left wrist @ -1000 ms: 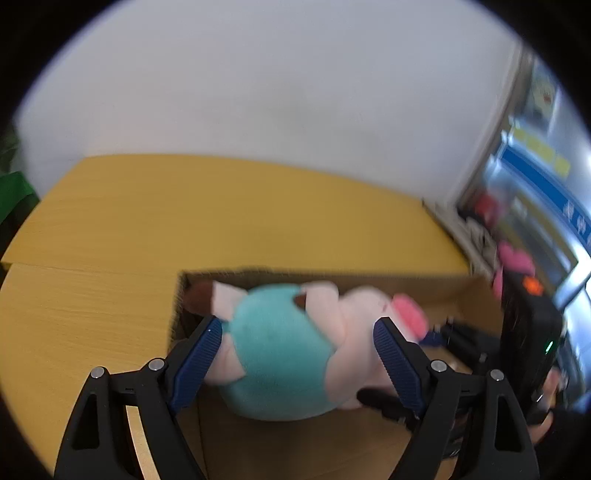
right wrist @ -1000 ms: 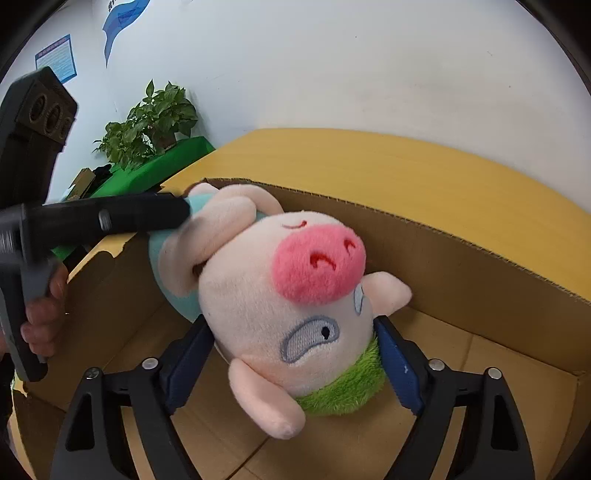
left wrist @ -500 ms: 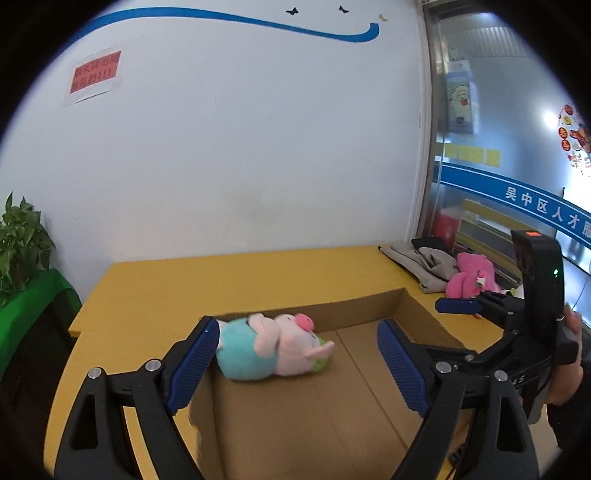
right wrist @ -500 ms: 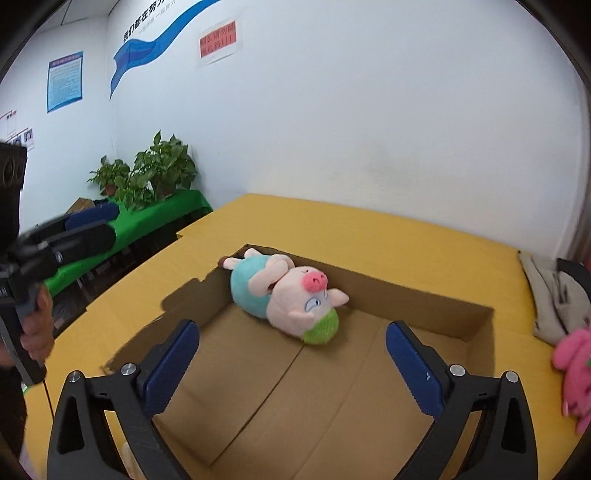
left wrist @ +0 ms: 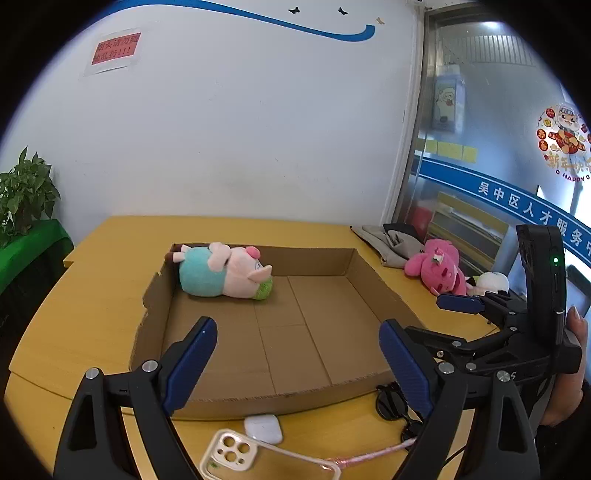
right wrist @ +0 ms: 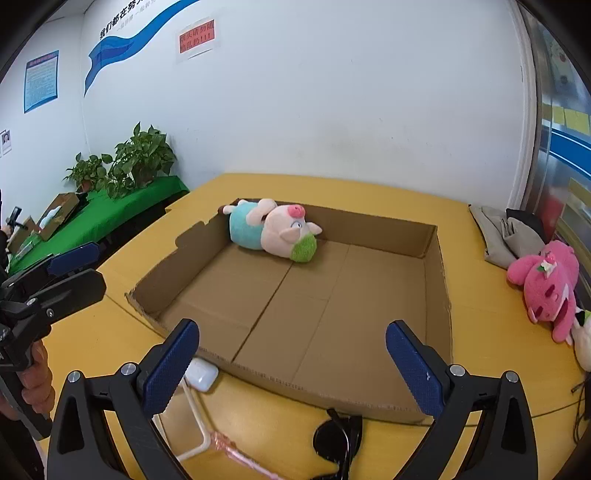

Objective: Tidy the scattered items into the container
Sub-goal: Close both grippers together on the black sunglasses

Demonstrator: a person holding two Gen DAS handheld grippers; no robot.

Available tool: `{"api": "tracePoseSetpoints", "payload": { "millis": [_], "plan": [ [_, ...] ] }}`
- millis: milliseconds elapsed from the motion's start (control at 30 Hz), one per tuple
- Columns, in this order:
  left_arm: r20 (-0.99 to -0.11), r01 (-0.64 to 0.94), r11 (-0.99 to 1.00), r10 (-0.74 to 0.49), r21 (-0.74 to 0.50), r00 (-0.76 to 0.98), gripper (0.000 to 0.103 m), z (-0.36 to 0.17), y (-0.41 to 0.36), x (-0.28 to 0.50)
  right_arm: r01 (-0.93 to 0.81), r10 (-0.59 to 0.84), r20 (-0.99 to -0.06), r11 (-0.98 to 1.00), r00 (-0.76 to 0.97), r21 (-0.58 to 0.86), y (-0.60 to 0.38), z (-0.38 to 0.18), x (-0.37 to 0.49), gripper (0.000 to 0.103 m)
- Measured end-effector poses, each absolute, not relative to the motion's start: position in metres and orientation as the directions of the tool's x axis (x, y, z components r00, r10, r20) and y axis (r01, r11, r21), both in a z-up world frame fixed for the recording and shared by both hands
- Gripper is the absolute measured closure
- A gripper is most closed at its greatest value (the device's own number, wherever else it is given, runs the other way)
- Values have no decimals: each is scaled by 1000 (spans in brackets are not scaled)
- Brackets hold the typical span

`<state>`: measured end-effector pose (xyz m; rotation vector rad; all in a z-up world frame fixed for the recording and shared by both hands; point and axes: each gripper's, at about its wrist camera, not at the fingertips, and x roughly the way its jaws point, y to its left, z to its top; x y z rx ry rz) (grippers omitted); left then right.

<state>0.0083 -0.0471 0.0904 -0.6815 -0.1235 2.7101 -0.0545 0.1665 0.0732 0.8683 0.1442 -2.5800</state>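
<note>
A yellow bench [left wrist: 110, 288] carries the shallow cardboard box [left wrist: 373, 280]. The plush pig [left wrist: 221, 271] lies in its far left corner. Both my left hand-held gripper [left wrist: 295, 354] and right hand-held gripper [right wrist: 295, 354] gape wide, empty, just short of the box's near wall, the right one's jaws having just spread.

An office: wall notices [right wrist: 197, 37], glass door [left wrist: 480, 147], potted plants [right wrist: 140, 158].

White wall [left wrist: 240, 147] — blue stripe [left wrist: 258, 18], yellow table [left wrist: 92, 295]
</note>
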Motion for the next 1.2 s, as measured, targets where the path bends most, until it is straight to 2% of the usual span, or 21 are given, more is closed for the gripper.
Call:
{"api": "tracePoseSetpoints", "payload": {
  "millis": [333, 467, 633, 800, 867, 967, 1000, 1033, 1067, 1100, 1133, 1200],
  "plan": [
    [-509, -297, -931, 364, -211, -780, 13, 65, -28, 14, 414, -367, -637, -906, -678, 82, 198, 46, -34, 0],
    [-541, -305, -919, 393, -249, -743, 13, 50, -27, 14, 386, -337, -695, -918, -635, 92, 217, 15, -33, 0],
    [-587, -326, -884, 467, -335, -662, 13, 26, -21, 4, 330, -313, -787, -932, -532, 147, 238, -34, -31, 1],
    [-614, -377, -827, 562, -416, -555, 13, 4, 4, -10, 325, -310, -823, -932, -476, 163, 235, -61, -27, 6],
    [-623, -387, -802, 597, -454, -505, 13, -8, 15, -17, 310, -306, -827, -936, -471, 169, 235, -65, -31, 10],
    [-633, -388, -772, 635, -503, -443, 14, -24, 28, -28, 285, -295, -833, -943, -468, 173, 235, -72, -42, 24],
    [-635, -387, -764, 645, -517, -424, 14, -29, 32, -30, 284, -284, -841, -945, -460, 164, 234, -75, -47, 35],
    [-638, -384, -758, 652, -527, -410, 14, -33, 35, -32, 288, -273, -854, -945, -443, 153, 232, -79, -50, 50],
    [-641, -381, -754, 656, -535, -399, 14, -35, 38, -33, 298, -266, -863, -944, -430, 143, 230, -83, -51, 53],
    [-644, -380, -749, 662, -544, -383, 14, -39, 42, -34, 309, -261, -861, -942, -436, 129, 228, -82, -51, 63],
    [-645, -381, -744, 667, -549, -372, 15, -42, 44, -34, 322, -267, -864, -938, -427, 131, 226, -83, -50, 79],
    [-647, -379, -736, 675, -561, -355, 15, -48, 47, -35, 321, -278, -862, -936, -424, 144, 227, -82, -48, 82]
  ]
}}
